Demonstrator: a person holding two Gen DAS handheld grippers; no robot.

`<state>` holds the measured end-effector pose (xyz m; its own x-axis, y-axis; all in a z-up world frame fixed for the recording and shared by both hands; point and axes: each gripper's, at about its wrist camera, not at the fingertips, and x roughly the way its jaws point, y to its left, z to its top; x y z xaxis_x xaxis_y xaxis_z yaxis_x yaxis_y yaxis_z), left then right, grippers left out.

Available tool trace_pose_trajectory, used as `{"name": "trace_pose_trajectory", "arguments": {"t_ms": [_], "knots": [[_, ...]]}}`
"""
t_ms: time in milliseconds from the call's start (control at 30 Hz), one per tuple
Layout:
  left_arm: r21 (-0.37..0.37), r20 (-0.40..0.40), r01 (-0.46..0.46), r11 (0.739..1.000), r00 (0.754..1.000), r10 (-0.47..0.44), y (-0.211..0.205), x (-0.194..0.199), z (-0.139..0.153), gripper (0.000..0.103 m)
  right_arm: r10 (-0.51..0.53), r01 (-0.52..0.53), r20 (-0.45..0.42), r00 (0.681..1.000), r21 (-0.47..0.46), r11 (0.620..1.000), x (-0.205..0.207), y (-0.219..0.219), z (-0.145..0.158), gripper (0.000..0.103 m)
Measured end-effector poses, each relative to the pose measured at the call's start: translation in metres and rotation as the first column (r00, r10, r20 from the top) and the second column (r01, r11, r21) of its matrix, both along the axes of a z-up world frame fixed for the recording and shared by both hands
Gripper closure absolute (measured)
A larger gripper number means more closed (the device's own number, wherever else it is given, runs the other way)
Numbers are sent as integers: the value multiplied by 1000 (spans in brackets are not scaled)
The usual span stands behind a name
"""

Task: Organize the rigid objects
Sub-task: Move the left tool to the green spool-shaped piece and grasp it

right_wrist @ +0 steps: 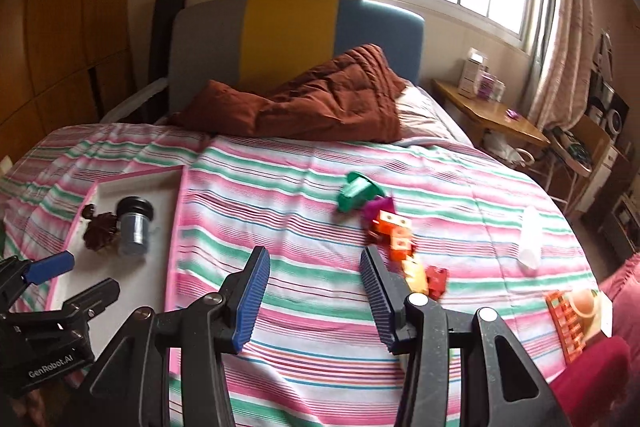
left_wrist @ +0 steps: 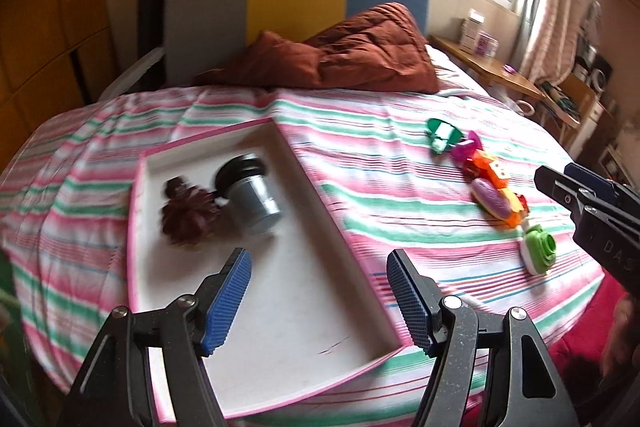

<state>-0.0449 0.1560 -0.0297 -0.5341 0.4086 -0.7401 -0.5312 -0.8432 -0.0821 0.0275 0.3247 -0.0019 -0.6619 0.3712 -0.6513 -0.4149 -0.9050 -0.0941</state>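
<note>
A white tray with a pink rim lies on the striped bed. In it lie a grey jar with a black lid and a dark brown pine cone. My left gripper is open and empty above the tray's near part. A row of toys lies on the bed to the right: a green toy, a magenta one, orange blocks, a purple-yellow piece, a green-white cylinder. My right gripper is open and empty, near the toys.
A brown quilt lies by the headboard. A wooden bedside table stands at the right. A clear plastic item and an orange boxed toy lie at the bed's right edge. Red cloth lies at the near right.
</note>
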Motion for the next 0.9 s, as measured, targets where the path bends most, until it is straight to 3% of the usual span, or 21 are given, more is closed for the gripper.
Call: {"name": "trace_pose_trajectory", "arguments": {"t_ms": [400, 900], "knots": [[-15, -9, 134, 991, 991, -134, 61, 8, 0, 32, -203, 203, 8, 979, 19, 979, 44, 65, 0, 55], [-33, -8, 225, 974, 974, -226, 109, 14, -2, 32, -287, 287, 16, 958, 24, 958, 61, 98, 1, 55]]}}
